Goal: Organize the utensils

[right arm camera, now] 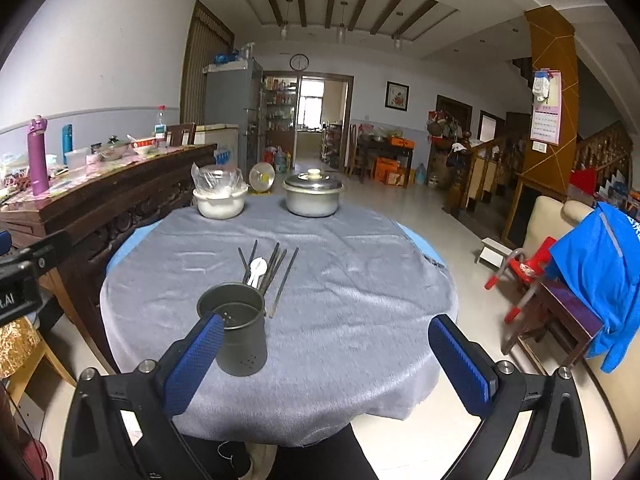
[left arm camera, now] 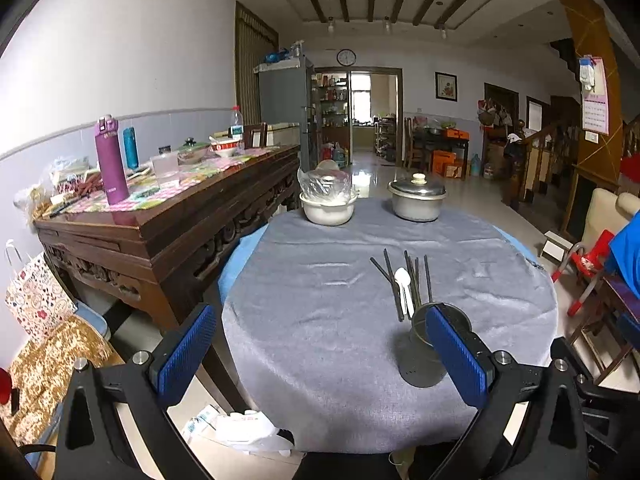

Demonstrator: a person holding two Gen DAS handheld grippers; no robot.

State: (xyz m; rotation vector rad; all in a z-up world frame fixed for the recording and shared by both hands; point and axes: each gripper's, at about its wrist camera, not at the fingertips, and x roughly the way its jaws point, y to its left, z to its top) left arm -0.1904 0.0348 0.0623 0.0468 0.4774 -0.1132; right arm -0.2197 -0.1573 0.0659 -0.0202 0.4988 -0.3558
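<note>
A dark metal utensil cup [left arm camera: 424, 354] [right arm camera: 236, 330] stands upright and empty near the front of the round table. Just behind it lie several dark chopsticks [left arm camera: 418, 280] [right arm camera: 276, 270] and a white spoon [left arm camera: 403, 286] [right arm camera: 257, 269], flat on the grey cloth. My left gripper [left arm camera: 324, 344] is open, held above the table's near left part, its right finger in front of the cup. Open too, my right gripper [right arm camera: 326, 356] hovers over the near edge with the cup just beyond its left finger. Nothing is held.
A white bowl covered in plastic [left arm camera: 328, 204] [right arm camera: 220, 200] and a lidded metal pot [left arm camera: 417, 198] [right arm camera: 313, 196] stand at the table's far edge. A cluttered wooden sideboard [left arm camera: 168, 208] runs along the left. A chair with a blue jacket [right arm camera: 600, 280] is on the right.
</note>
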